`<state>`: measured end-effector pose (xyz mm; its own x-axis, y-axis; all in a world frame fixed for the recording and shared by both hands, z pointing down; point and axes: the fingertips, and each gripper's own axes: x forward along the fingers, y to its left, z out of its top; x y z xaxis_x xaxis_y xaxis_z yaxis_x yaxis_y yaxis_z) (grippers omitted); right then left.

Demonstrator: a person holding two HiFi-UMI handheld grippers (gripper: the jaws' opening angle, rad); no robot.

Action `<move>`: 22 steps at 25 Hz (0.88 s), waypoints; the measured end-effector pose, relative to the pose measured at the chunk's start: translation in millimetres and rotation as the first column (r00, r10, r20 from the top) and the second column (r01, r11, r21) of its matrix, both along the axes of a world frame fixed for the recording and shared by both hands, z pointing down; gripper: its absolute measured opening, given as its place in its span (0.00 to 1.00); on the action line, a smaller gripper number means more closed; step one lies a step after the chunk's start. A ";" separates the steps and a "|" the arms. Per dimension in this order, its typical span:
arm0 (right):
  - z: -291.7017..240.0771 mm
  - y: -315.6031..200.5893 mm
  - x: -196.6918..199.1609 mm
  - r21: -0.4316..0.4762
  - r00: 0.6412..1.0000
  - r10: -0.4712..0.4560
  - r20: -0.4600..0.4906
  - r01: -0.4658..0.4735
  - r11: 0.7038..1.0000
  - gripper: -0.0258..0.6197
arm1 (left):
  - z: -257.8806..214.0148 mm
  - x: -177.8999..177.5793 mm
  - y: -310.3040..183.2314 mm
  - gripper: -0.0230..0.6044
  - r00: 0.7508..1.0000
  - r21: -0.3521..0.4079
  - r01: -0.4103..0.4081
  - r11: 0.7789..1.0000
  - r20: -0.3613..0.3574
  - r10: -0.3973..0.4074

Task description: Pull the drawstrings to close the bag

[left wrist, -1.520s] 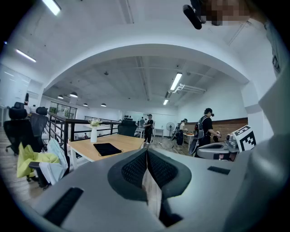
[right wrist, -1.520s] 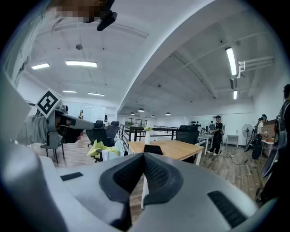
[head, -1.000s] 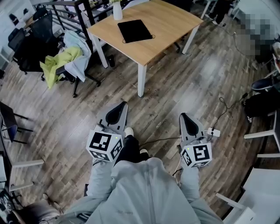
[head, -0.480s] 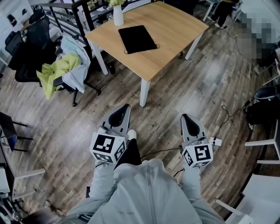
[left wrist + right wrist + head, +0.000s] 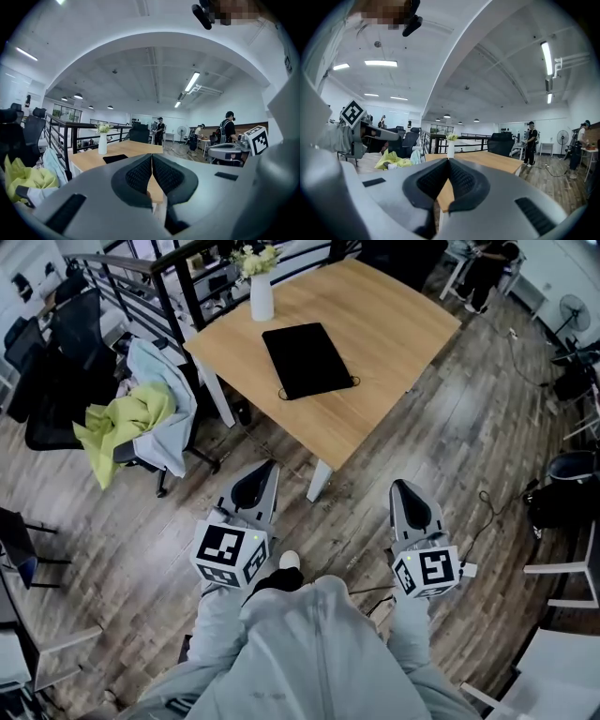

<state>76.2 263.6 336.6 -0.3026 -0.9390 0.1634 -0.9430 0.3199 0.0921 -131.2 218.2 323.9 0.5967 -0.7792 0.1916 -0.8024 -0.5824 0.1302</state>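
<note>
You are holding the left gripper (image 5: 257, 480) and right gripper (image 5: 405, 496) empty, jaws pressed together, facing the tabletop (image 5: 394, 324) bearing the black bag (image 5: 307, 360).

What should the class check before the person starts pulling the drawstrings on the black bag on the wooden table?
1. Flat black fabric bag lies on the light wooden table: ok.
2. Drawstrings found: thin loops show at the bag's near corners: ok.
3. Left gripper empty: shut, nothing between its jaws: ok.
4. Right gripper empty: shut, nothing between its jaws: ok.
5. Grippers opened for a grasp: not ok.
6. Grippers at the bag: not ok, both are short of the table, over the plank floor.
</note>
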 end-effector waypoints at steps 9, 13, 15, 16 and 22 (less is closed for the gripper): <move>17.5 -24.8 -5.1 -0.057 1.000 0.029 0.010 -0.028 0.998 0.08 | 20.4 3.6 -40.6 0.08 0.999 -0.054 -0.050 0.997 0.002 0.050; 22.0 -38.9 -3.8 -0.053 0.999 -0.010 0.046 0.012 0.999 0.08 | 35.2 10.6 -51.7 0.08 0.999 -0.079 -0.053 0.995 0.008 0.054; 21.8 -52.5 -3.0 -0.030 0.997 -0.039 0.069 0.041 0.999 0.08 | 39.4 12.1 -62.6 0.08 0.999 -0.082 -0.044 0.996 0.012 0.046; 21.7 -62.0 -1.7 -0.019 0.996 -0.047 0.077 0.049 0.999 0.08 | 40.8 12.1 -70.2 0.08 0.999 -0.082 -0.037 0.996 0.013 0.038; 19.9 -136.3 14.5 0.006 0.992 -0.095 0.078 0.094 0.996 0.08 | 40.2 22.8 -134.2 0.08 1.000 -0.063 0.015 0.998 0.018 -0.014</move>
